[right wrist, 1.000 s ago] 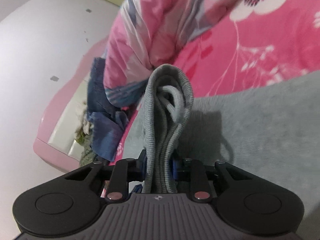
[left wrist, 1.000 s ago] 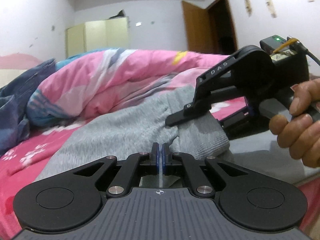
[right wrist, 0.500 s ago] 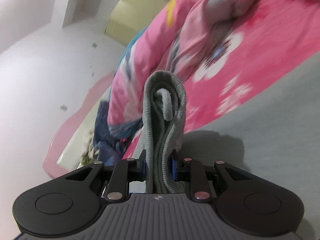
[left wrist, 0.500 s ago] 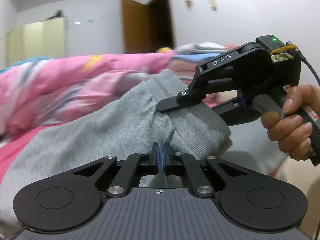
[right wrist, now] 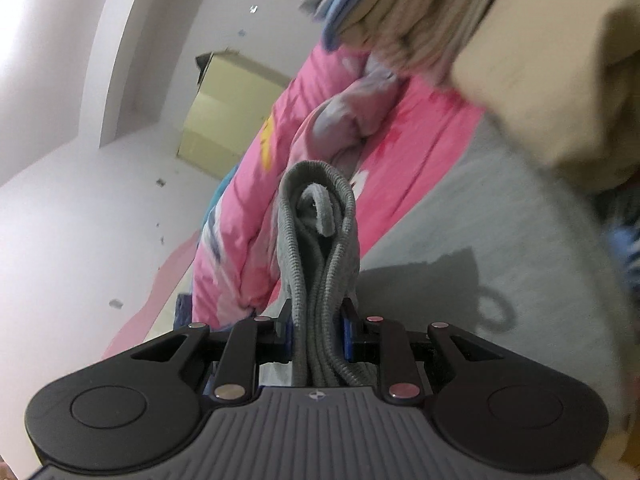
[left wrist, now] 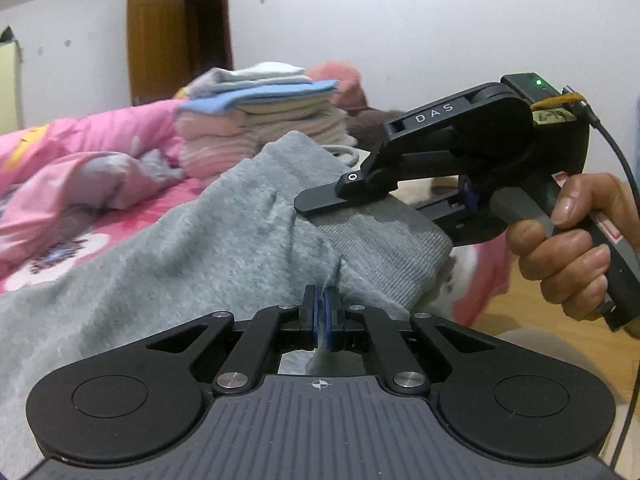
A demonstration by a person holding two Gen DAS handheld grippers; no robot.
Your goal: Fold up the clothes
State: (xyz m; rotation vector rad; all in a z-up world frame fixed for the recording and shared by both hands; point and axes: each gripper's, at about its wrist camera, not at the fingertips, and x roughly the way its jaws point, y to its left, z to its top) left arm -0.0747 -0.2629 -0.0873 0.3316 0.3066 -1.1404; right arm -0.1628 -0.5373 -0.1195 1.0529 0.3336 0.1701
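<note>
A grey fleece garment [left wrist: 224, 248] lies across the pink flowered bed [left wrist: 80, 240]. My left gripper [left wrist: 321, 312] is shut on a thin edge of the grey fabric. In the left wrist view the right gripper [left wrist: 360, 196], held by a hand [left wrist: 568, 256], clamps the garment's ribbed band [left wrist: 384, 252] just beyond my left fingers. In the right wrist view my right gripper [right wrist: 318, 326] is shut on that folded ribbed band [right wrist: 320, 248], which stands up thick between the pads, with a grey drawstring [right wrist: 322, 212] looped inside. The rest of the garment [right wrist: 480, 248] spreads to the right.
A stack of folded clothes [left wrist: 264, 120] stands on the bed behind the garment; it is blurred in the right wrist view as folded clothes [right wrist: 420, 16]. A rumpled pink quilt [left wrist: 72, 160] lies at the left. A brown door [left wrist: 160, 44], a yellow wardrobe [right wrist: 228, 116] and wooden floor [left wrist: 532, 320] are visible.
Both grippers have swept sideways across the bed with the grey garment in them. The jeans and wardrobe have left the left wrist view; the stack of folded clothes has come in.
</note>
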